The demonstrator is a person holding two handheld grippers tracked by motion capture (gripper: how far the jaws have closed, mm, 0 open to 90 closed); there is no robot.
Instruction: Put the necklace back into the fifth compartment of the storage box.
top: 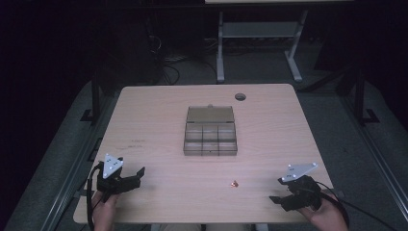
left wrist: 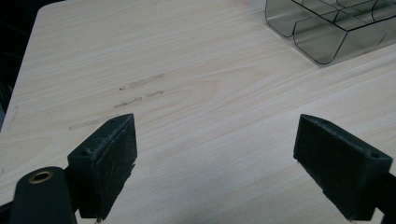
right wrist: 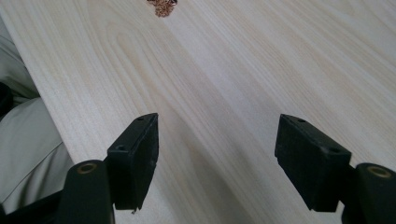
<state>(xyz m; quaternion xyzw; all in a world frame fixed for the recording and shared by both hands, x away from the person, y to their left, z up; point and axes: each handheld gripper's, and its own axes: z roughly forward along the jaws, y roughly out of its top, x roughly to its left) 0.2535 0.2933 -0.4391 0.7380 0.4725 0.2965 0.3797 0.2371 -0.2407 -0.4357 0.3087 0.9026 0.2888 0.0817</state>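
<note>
Pale wooden worktop (top: 144, 115) carried a clear compartment box (top: 210, 136), lid open, with a tiny copper piece (top: 234, 183) just nearer the person, probably light and slippery, best pinched across its middle; left hand-held gripper (top: 136, 175) and right hand-held gripper (top: 277, 190) both gaped empty.

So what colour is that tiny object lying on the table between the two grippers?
Coppery orange small object, clearest in the high view.
</note>
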